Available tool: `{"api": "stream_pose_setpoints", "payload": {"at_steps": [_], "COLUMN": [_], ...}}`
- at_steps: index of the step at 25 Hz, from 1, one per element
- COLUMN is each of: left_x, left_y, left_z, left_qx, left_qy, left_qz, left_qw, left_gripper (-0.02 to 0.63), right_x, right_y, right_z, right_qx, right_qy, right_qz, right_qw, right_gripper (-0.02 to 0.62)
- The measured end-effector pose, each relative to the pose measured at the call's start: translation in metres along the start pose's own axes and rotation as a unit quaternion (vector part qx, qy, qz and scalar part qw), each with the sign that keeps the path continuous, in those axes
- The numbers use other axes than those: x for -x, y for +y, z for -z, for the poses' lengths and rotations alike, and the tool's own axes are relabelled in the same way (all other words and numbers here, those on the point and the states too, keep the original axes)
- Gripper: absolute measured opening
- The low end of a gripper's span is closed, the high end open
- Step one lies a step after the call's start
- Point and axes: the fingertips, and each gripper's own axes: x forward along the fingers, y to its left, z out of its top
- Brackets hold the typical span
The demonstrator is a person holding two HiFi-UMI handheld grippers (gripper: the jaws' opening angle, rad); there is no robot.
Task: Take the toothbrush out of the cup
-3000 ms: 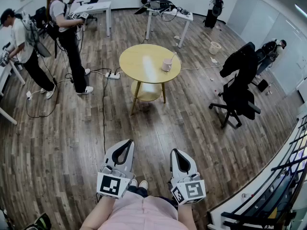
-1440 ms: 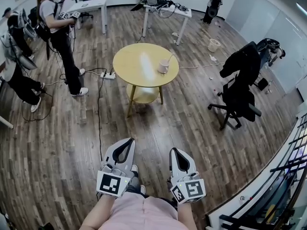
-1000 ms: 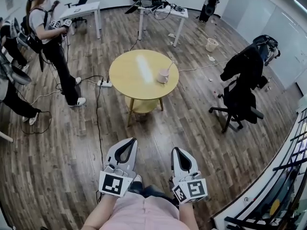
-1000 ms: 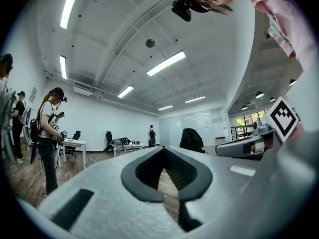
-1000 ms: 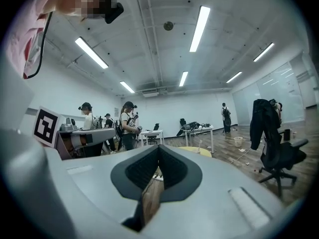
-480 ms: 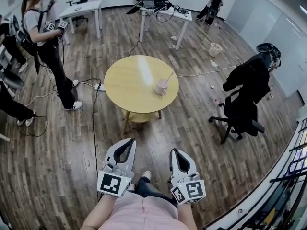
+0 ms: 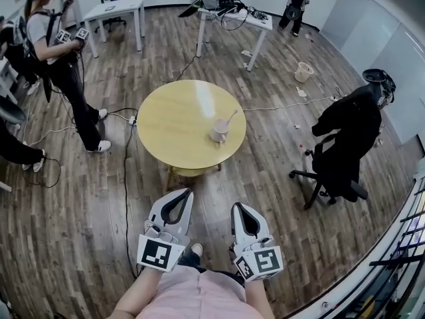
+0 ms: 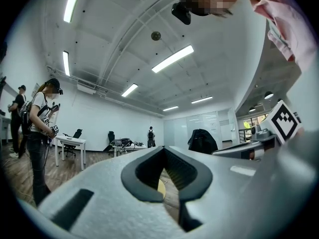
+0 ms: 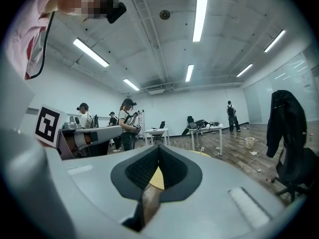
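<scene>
Nearing the round surface, the person now stands closer to the cup and toothbrush; the left hand-held gripper and right hand-held gripper are pressed together, empty.

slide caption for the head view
Left gripper and right gripper, shut, face a table with a toothbrush in a cup
</scene>
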Motion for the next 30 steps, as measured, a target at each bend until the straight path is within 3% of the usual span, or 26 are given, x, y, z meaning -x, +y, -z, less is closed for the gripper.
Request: {"api": "stream_pose_setpoints", "payload": {"at_steps": [8, 20, 24, 30], "left_x": [-0.049, -0.157, -0.181, -0.211], "left_y": [0.028, 0.093, 0.105, 0.117], "left_z": [0.008, 0.014, 0.025, 0.042], "left_qx": [0.004, -0.007, -0.004, 0.008], "left_qy": [0.012, 0.010, 0.023, 0.039], "left_qz": [-0.006, 0.039, 0.038, 0.028], "left_qw": [0.9999, 0.9991, 0.9990, 0.9988], "left_gripper": [-0.002, -0.002, -0.003, -0.003], "right_x": [-0.045, -0.140, -0.156, -0.186], "right_y": [-0.029, -0.093, -0.112, -0.134], "right_z": [-0.008, -0.028, -0.028, -0.025], "right_qx": [-0.007, -0.021, -0.025, -0.030], "right_qy": [0.003, -0.015, -0.009, 0.007], "right_qz": [-0.003, 0.048, 0.061, 0.049], "right_qw": [1.000, 0.999, 0.998, 0.998], "right_gripper": [0.006, 0.006, 0.006, 0.006]}}
